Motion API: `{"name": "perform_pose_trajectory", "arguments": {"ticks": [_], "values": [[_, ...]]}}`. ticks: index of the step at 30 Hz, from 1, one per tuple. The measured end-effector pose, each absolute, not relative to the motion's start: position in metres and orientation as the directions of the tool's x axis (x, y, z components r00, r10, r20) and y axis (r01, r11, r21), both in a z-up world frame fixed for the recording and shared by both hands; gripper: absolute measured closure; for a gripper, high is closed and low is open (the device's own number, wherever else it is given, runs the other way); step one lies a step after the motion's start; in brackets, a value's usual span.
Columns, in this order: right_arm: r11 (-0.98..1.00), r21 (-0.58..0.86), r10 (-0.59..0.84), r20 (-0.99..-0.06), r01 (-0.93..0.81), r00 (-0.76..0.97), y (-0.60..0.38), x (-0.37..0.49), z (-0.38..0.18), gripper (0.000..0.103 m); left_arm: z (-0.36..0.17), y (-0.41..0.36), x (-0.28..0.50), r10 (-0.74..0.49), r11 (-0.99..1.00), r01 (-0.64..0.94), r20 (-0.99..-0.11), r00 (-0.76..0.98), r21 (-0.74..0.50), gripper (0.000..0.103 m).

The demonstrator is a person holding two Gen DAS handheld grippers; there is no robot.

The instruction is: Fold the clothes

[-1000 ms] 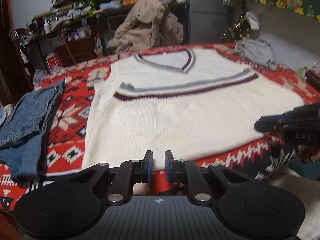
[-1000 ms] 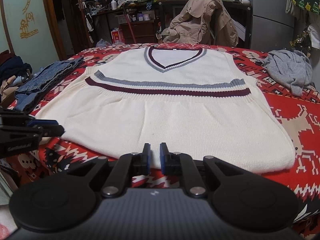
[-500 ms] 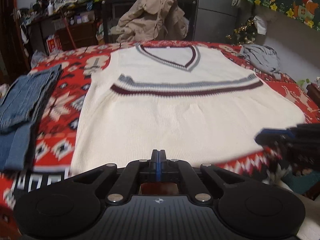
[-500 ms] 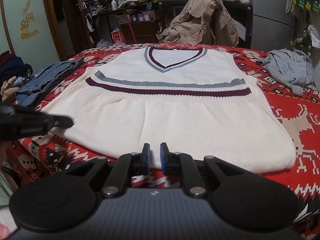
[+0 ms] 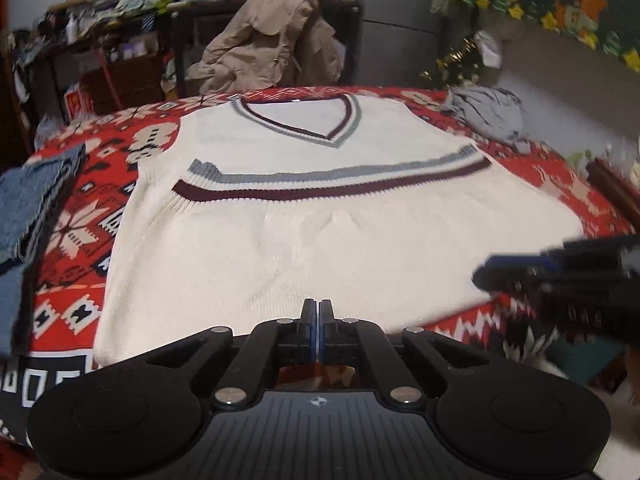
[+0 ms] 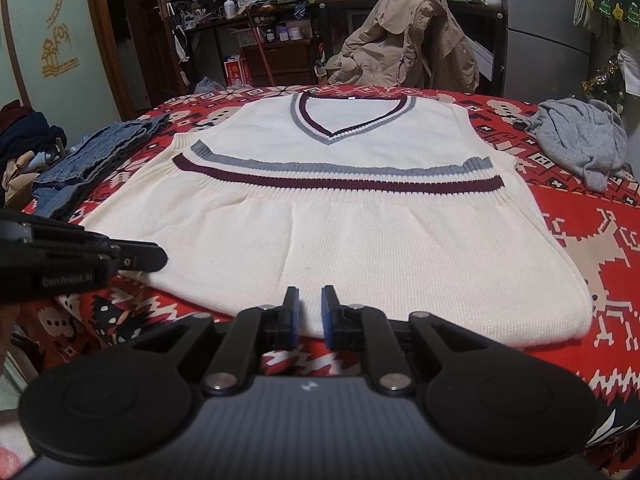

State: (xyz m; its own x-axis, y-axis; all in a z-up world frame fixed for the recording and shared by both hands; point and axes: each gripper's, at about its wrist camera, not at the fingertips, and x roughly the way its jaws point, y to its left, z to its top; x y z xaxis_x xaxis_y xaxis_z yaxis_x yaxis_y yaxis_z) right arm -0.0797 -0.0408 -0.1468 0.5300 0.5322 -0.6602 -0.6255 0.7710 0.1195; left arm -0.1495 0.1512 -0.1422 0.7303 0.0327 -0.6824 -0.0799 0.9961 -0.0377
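A cream sleeveless V-neck vest (image 5: pixel 320 220) with grey and maroon stripes lies flat on the red patterned bedspread (image 5: pixel 80 240), its hem nearest me. My left gripper (image 5: pixel 319 308) is shut, pads together, with its tips over the hem's left-middle part. No cloth shows between the pads. From the right wrist view the left gripper (image 6: pixel 162 258) points in at the vest's (image 6: pixel 340 232) left hem edge. My right gripper (image 6: pixel 310 304) is open by a narrow gap just before the hem, holding nothing. It appears blurred at the right (image 5: pixel 480 274).
Folded jeans (image 6: pixel 100 160) lie on the bed's left side and a crumpled grey garment (image 6: pixel 580 140) sits at the far right. A beige jacket (image 6: pixel 408 40) hangs on a chair behind the bed. Cluttered shelves stand beyond. The bed's front edge is just under both grippers.
My left gripper went from open to shut and moved forward over the hem. The right gripper stayed open and barely moved.
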Motion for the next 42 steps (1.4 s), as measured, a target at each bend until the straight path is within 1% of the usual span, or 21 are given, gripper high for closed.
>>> {"name": "perform_pose_trajectory", "arguments": {"ticks": [4,5,7,9,11,13,17,21,24,26,28,30,31,35,37,40,42], "values": [[0.768,0.12,0.534,-0.662,-0.629,0.526,-0.041,-0.08,-0.146,0.089,-0.146,0.147,-0.152,0.014,0.999,-0.042,-0.693,0.721,-0.024,0.102],[0.755,0.115,0.545,-0.658,-0.646,0.519,-0.04,-0.082,-0.143,0.091,-0.144,0.147,-0.155,-0.003,0.999,-0.031,-0.682,0.731,-0.037,0.102],[0.723,0.096,0.571,-0.64,-0.684,0.514,-0.036,-0.089,-0.136,0.092,-0.136,0.146,-0.16,-0.038,0.997,-0.014,-0.637,0.77,-0.077,0.101],[0.69,0.045,0.583,-0.625,-0.722,0.519,-0.026,-0.097,-0.129,0.093,-0.133,0.145,-0.154,-0.069,0.994,0.004,-0.625,0.777,-0.106,0.101],[0.667,0.025,0.594,-0.622,-0.745,0.511,-0.013,-0.099,-0.127,0.096,-0.139,0.14,-0.141,-0.086,0.994,0.023,-0.648,0.757,-0.104,0.101],[0.662,0.023,0.591,-0.632,-0.749,0.502,-0.003,-0.095,-0.129,0.096,-0.147,0.136,-0.13,-0.09,0.995,0.039,-0.677,0.731,-0.091,0.1],[0.655,0.025,0.561,-0.685,-0.756,0.464,0.006,-0.092,-0.143,0.096,-0.152,0.137,-0.134,-0.099,0.994,0.037,-0.672,0.734,-0.105,0.1],[0.632,0.033,0.576,-0.688,-0.774,0.441,-0.001,-0.103,-0.139,0.096,-0.145,0.137,-0.143,-0.106,0.993,0.046,-0.662,0.742,-0.108,0.1],[0.656,0.029,0.563,-0.684,-0.755,0.463,-0.002,-0.095,-0.136,0.096,-0.137,0.135,-0.141,-0.111,0.992,0.049,-0.635,0.765,-0.114,0.1],[0.671,0.026,0.554,-0.682,-0.741,0.478,-0.002,-0.09,-0.133,0.096,-0.14,0.134,-0.131,-0.122,0.99,0.045,-0.641,0.758,-0.135,0.1],[0.686,0.024,0.545,-0.679,-0.727,0.492,-0.002,-0.085,-0.131,0.096,-0.148,0.131,-0.122,-0.127,0.99,0.052,-0.677,0.725,-0.13,0.1],[0.691,0.014,0.522,-0.702,-0.722,0.485,-0.003,-0.082,-0.139,0.096,-0.151,0.126,-0.126,-0.123,0.992,0.07,-0.671,0.731,-0.105,0.099],[0.692,0.017,0.527,-0.696,-0.722,0.488,-0.006,-0.084,-0.14,0.096,-0.152,0.125,-0.129,-0.124,0.992,0.079,-0.671,0.731,-0.098,0.099],[0.687,0.033,0.54,-0.692,-0.726,0.479,-0.015,-0.092,-0.141,0.096,-0.148,0.132,-0.135,-0.143,0.989,0.078,-0.675,0.724,-0.125,0.099],[0.681,0.036,0.542,-0.696,-0.731,0.471,-0.018,-0.093,-0.139,0.096,-0.143,0.131,-0.136,-0.137,0.99,0.077,-0.662,0.737,-0.119,0.099],[0.695,0.029,0.542,-0.677,-0.718,0.497,-0.021,-0.092,-0.132,0.095,-0.137,0.126,-0.129,-0.135,0.99,0.074,-0.644,0.753,-0.122,0.097],[0.717,0.04,0.533,-0.674,-0.696,0.511,-0.022,-0.085,-0.13,0.095,-0.141,0.123,-0.12,-0.13,0.99,0.065,-0.651,0.748,-0.123,0.097]]}}
